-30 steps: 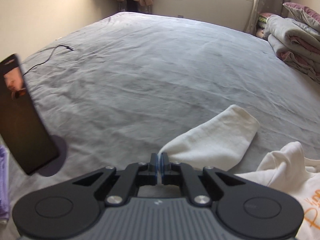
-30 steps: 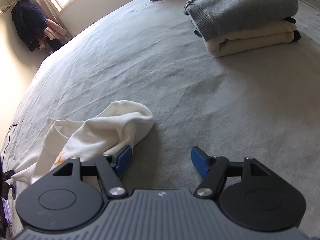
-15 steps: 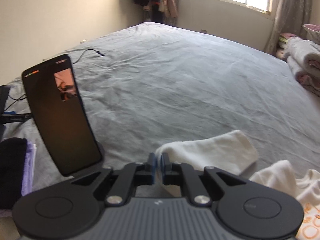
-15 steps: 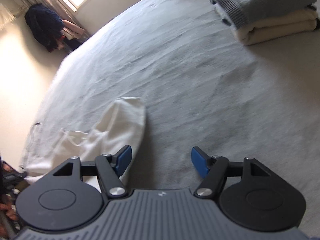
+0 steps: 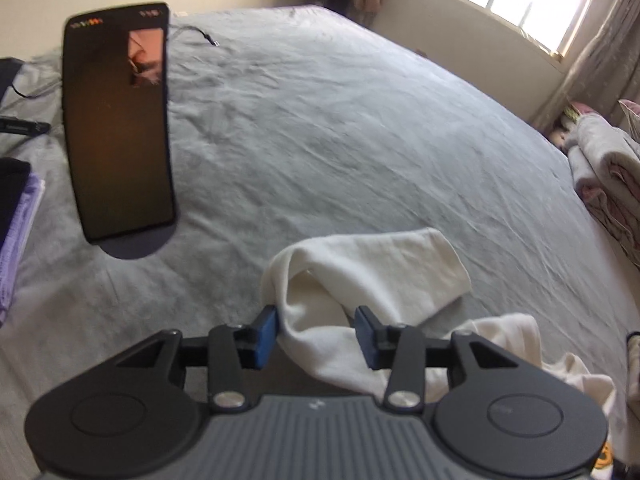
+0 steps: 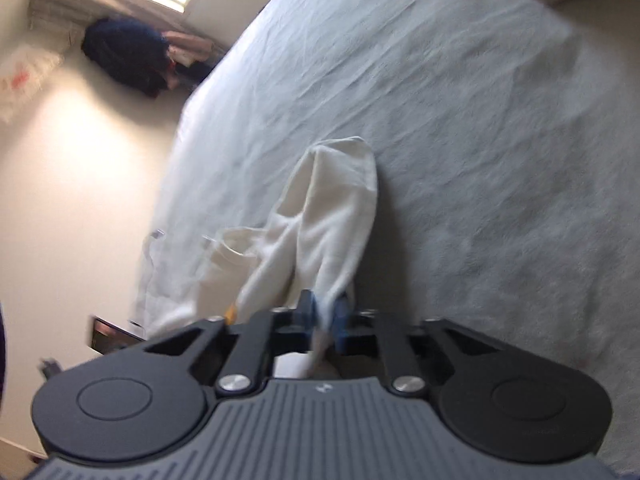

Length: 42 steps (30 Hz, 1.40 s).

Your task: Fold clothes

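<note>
A cream-white sweatshirt lies crumpled on the grey bed sheet [image 5: 320, 120]. In the left wrist view its sleeve [image 5: 372, 264] runs back between the fingers of my left gripper [image 5: 316, 336]. The jaws there are opening, and the blue pads stand apart on either side of the cloth without pressing it. In the right wrist view my right gripper [image 6: 324, 314] is shut, its pads pinching a fold of the same sweatshirt [image 6: 332, 208], whose sleeve stretches away from the pads across the bed. An orange print shows at the garment's edge.
A dark phone [image 5: 118, 120] stands upright on a round base at the left. A purple notebook [image 5: 16, 232] and a cable [image 5: 196, 32] lie nearby. Folded blankets [image 5: 608, 176] are piled at the right edge. Dark clothes [image 6: 128, 56] hang in the room's far corner.
My left gripper's jaws, shut on the sleeve before, have parted. My right gripper's jaws, wide apart before, have closed on the white cloth. Both views have swung and rolled.
</note>
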Each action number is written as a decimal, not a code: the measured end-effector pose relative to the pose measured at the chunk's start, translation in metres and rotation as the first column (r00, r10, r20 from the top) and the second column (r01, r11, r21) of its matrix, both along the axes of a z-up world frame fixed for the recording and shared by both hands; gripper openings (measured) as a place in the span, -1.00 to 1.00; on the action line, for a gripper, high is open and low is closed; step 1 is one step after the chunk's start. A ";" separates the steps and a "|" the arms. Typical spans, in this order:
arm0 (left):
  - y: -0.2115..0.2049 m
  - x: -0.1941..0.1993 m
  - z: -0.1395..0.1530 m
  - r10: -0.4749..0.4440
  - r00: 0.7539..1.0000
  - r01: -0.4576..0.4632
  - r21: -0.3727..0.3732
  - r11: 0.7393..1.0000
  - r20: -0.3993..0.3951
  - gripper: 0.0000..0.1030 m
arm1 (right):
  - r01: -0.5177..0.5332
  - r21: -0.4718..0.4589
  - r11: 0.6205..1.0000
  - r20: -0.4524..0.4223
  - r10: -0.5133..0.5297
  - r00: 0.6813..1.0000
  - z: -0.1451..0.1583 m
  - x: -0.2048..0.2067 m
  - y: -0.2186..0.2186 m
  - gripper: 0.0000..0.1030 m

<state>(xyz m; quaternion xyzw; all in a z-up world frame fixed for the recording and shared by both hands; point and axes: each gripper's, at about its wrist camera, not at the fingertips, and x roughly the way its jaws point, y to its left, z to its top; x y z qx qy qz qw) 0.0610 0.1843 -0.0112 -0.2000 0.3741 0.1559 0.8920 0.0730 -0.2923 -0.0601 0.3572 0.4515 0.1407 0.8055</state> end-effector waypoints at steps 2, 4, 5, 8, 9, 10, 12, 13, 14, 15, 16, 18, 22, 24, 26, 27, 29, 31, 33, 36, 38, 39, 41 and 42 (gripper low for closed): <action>-0.003 -0.002 0.003 0.004 1.000 -0.005 0.020 1.000 0.023 -0.25 | -0.005 -0.101 0.995 0.013 0.006 1.000 0.008 -0.001 0.002 -0.90; -0.008 -0.002 0.009 -0.008 0.999 0.005 0.047 0.999 0.049 -0.31 | 0.022 -0.234 0.972 0.045 -0.012 0.999 0.019 -0.003 0.001 -0.93; -0.012 -0.001 0.012 -0.024 0.998 0.020 0.070 0.997 0.058 -0.36 | 0.034 -0.269 0.963 0.056 -0.019 0.998 0.023 -0.004 -0.002 -0.93; -0.026 0.006 0.018 -0.088 0.993 0.078 0.125 0.989 0.075 -0.37 | 0.076 -0.341 0.937 0.088 -0.049 0.995 0.032 -0.008 -0.011 -0.93; -0.031 0.009 0.019 -0.114 0.991 0.103 0.135 0.986 0.074 -0.37 | 0.089 -0.371 0.924 0.095 -0.058 0.994 0.034 -0.009 -0.014 -0.93; -0.036 0.013 0.019 -0.141 0.987 0.130 0.136 0.982 0.074 -0.37 | 0.103 -0.400 0.911 0.104 -0.066 0.992 0.036 -0.010 -0.017 -0.94; -0.044 0.021 0.016 -0.198 0.977 0.189 0.116 0.975 0.076 -0.37 | 0.122 -0.433 0.893 0.110 -0.082 0.991 0.033 -0.014 -0.026 -0.94; -0.049 0.025 0.013 -0.222 0.972 0.214 0.105 0.971 0.075 -0.37 | 0.131 -0.445 0.886 0.112 -0.090 0.990 0.032 -0.015 -0.031 -0.94; -0.054 0.028 0.010 -0.245 0.967 0.238 0.094 0.967 0.075 -0.37 | 0.142 -0.455 0.879 0.114 -0.101 0.988 0.030 -0.014 -0.033 -0.94; -0.058 0.033 0.007 -0.268 0.961 0.262 0.086 0.961 0.071 -0.36 | 0.153 -0.465 0.872 0.115 -0.112 0.987 0.028 -0.014 -0.035 -0.94; -0.061 0.038 0.003 -0.290 0.955 0.285 0.082 0.955 0.065 -0.33 | 0.168 -0.480 0.861 0.121 -0.125 0.985 0.027 -0.016 -0.038 -0.94; -0.067 0.047 -0.005 -0.331 0.942 0.327 0.070 0.942 0.050 -0.31 | 0.197 -0.511 0.836 0.133 -0.150 0.980 0.026 -0.019 -0.046 -0.95; -0.074 0.063 -0.019 -0.401 0.916 0.400 0.030 0.916 0.022 -0.29 | 0.218 -0.532 0.818 0.109 -0.190 0.976 0.018 -0.016 -0.069 -0.95; -0.076 0.070 -0.025 -0.434 0.901 0.434 0.012 0.901 0.011 -0.27 | 0.204 -0.544 0.814 0.082 -0.190 0.978 0.010 -0.012 -0.073 -0.95; -0.077 0.075 -0.031 -0.470 0.883 0.470 -0.012 0.883 0.004 -0.23 | 0.172 -0.540 0.824 0.070 -0.160 0.985 0.005 -0.012 -0.071 -0.93; -0.077 0.077 -0.033 -0.484 0.875 0.484 -0.030 0.874 0.008 -0.23 | 0.165 -0.539 0.826 0.079 -0.145 0.986 0.007 -0.012 -0.069 -0.85; -0.076 0.080 -0.037 -0.504 0.864 0.504 -0.065 0.861 0.019 -0.23 | 0.151 -0.538 0.830 0.099 -0.116 0.988 0.012 -0.012 -0.066 -0.76; -0.074 0.084 -0.040 -0.518 0.855 0.518 -0.085 0.851 0.026 -0.23 | 0.148 -0.530 0.835 0.117 -0.101 0.988 0.017 -0.012 -0.065 -0.75; -0.074 0.088 -0.045 -0.541 0.841 0.540 -0.107 0.835 0.021 -0.23 | 0.166 -0.505 0.847 0.132 -0.114 0.985 0.022 -0.012 -0.066 -0.72; -0.076 0.093 -0.053 -0.579 0.815 0.575 -0.127 0.808 0.009 -0.24 | 0.198 -0.442 0.875 0.160 -0.141 0.977 0.029 -0.012 -0.067 -0.28; -0.078 0.096 -0.056 -0.601 0.799 0.597 -0.129 0.792 0.002 -0.25 | 0.210 -0.424 0.881 0.188 -0.141 0.972 0.035 -0.009 -0.064 -0.16; -0.078 0.096 -0.057 -0.608 0.794 0.603 -0.128 0.788 0.002 -0.25 | 0.205 -0.436 0.876 0.195 -0.130 0.972 0.038 -0.005 -0.060 -0.16; -0.079 0.097 -0.057 -0.619 0.785 0.614 -0.127 0.779 0.000 -0.25 | 0.192 -0.460 0.867 0.207 -0.105 0.973 0.041 0.004 -0.052 -0.16; -0.079 0.098 -0.057 -0.624 0.781 0.619 -0.127 0.775 -0.001 -0.26 | 0.178 -0.469 0.865 0.206 -0.089 0.975 0.040 0.011 -0.047 -0.16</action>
